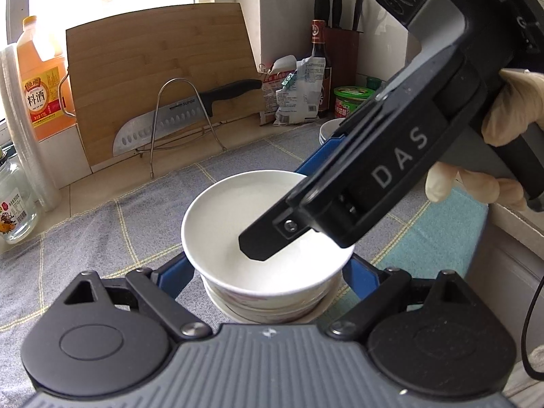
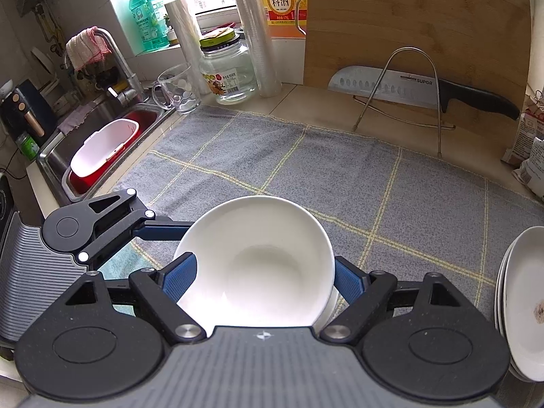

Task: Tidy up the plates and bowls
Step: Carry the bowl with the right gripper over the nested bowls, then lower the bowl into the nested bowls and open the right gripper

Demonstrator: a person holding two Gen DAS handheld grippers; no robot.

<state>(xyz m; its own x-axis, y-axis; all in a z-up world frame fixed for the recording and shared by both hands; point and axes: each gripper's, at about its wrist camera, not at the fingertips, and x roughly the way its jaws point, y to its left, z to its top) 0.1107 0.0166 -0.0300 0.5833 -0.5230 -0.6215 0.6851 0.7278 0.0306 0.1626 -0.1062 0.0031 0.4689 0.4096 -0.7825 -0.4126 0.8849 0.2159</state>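
Progress, judged: mid-task. White bowl (image 1: pixel 258 224) sits nested atop a bowl stack (image 1: pixel 268 306) on the grey cloth (image 2: pixel 340 176) covering the counter.

Left gripper (image 1: pixel 268 272): jaws wide, flanking the stack; contact not discernible.

Right gripper (image 2: pixel 265 277): jaws clamped across the top bowl.

Plate stack (image 2: pixel 523 306) well apart, unsorted, one plate stained.

Bowl: glossy, plain white, clean inside.

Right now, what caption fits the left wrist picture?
Two claws hold a stack of white bowls on a grey cloth.
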